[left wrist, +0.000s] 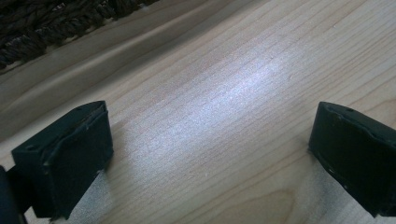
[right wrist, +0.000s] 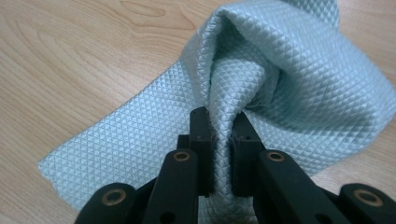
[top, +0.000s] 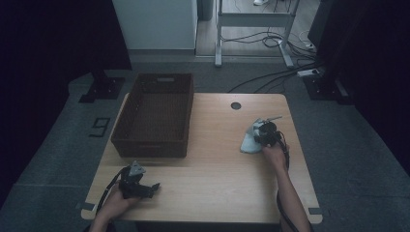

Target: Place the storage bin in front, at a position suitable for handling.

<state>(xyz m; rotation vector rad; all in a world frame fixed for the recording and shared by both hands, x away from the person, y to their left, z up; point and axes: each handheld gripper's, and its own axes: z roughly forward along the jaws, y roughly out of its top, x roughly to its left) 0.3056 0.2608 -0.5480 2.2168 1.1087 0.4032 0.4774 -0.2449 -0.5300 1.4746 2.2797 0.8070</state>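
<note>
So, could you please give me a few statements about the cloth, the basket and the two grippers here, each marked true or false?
1. The right gripper has pinched a fold of the light blue cloth. True.
2. The cloth lies inside the wicker basket. False: it is on the wooden table, to the right of the basket.
3. The left gripper is open over bare wood. True.
4. The left gripper holds a corner of the cloth. False: nothing is between its jaws.
</note>
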